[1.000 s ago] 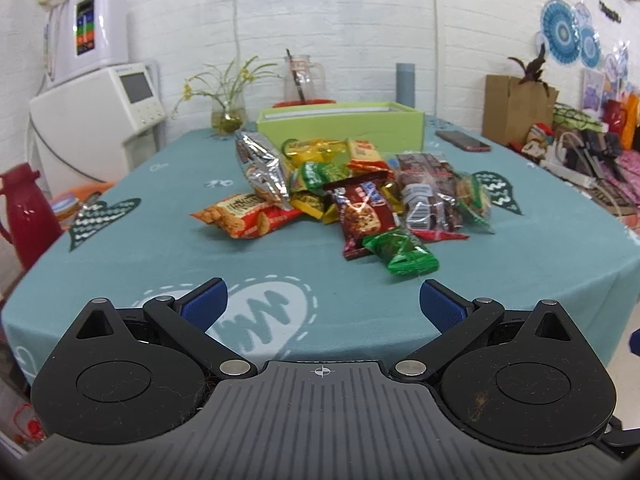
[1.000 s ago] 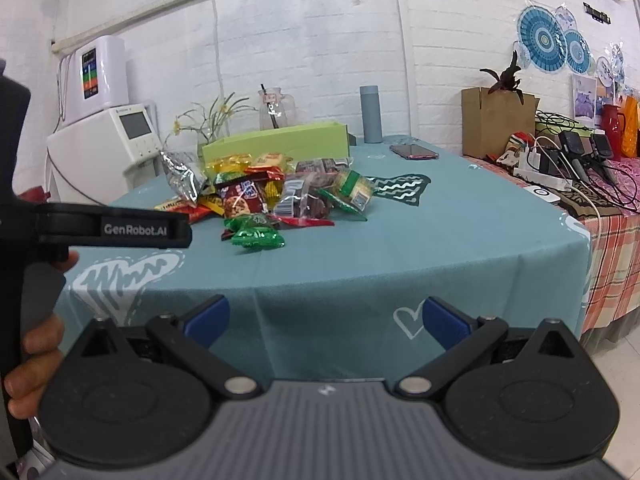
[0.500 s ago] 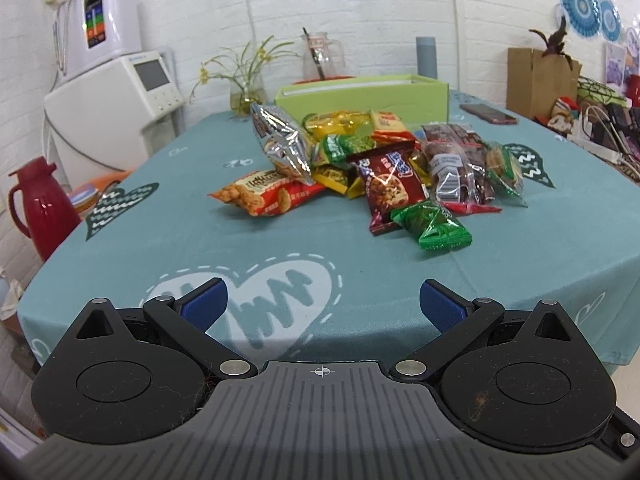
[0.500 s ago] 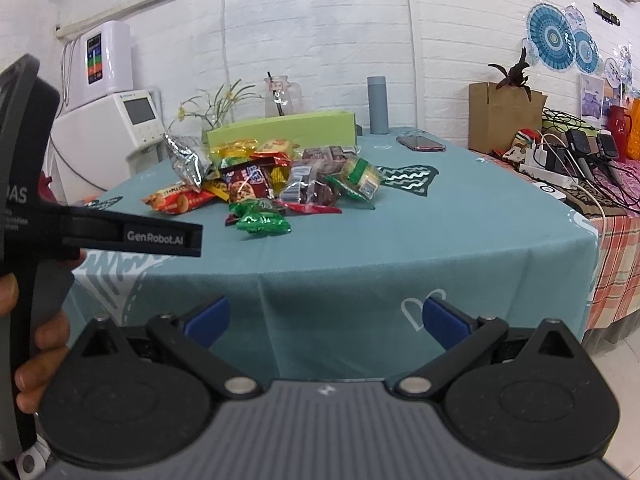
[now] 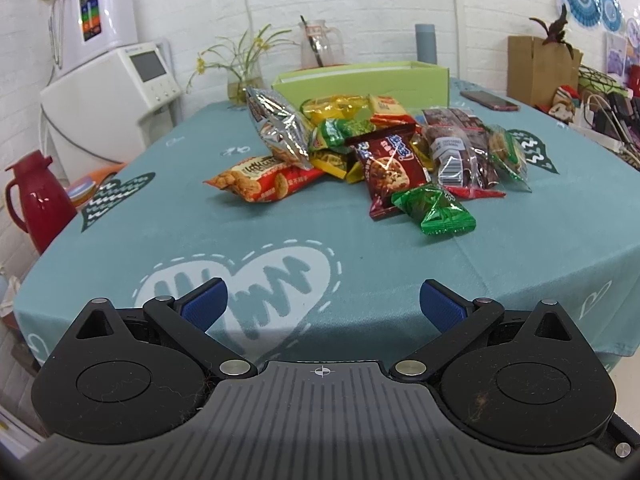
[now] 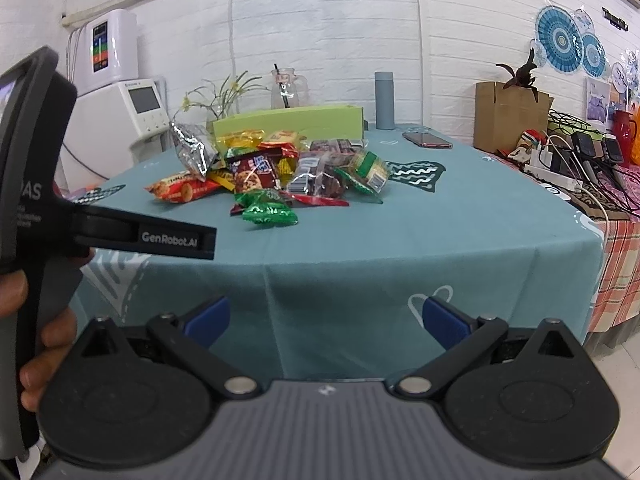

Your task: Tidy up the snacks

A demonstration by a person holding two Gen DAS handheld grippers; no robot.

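Left wrist view: left gripper (image 5: 323, 303) spread wide, empty, above the near edge of the table (image 5: 160, 240). Snack pile (image 5: 372, 152) in the middle, toward the far edge, just before a green box (image 5: 362, 82) at the back. Nearest: a green pack (image 5: 434, 209), touching a brown cookie pack (image 5: 390, 166) behind it. At the pile's left side, an orange biscuit pack (image 5: 262, 178) lying flat, with a silver bag (image 5: 278, 128) propped half upright over its far end. Clear wrapped bars (image 5: 460, 148) to the right. Phone (image 5: 489, 101) near the far right corner. Chinese characters on the orange and brown packs, too small to read; a barcode on the clear wrap.

Right wrist view: right gripper (image 6: 326, 318) likewise wide apart and empty, short of the table's near edge, well off the pile (image 6: 276, 168). Green pack (image 6: 269, 208) again closest. At the left, the left gripper's (image 6: 188, 240) finger seen side-on, marked "GenRobot.AI", with a hand (image 6: 40, 340) round its grip.

Likely handling: all light, soft, crinkly foil or film, slick and springy with trapped air; contents brittle, so gentle closing. Best hold probably a crimped end seal or a flat pinch across a pack's middle. Green pack free at the front, probably the easiest first pick; silver bag likely to tip if nudged.
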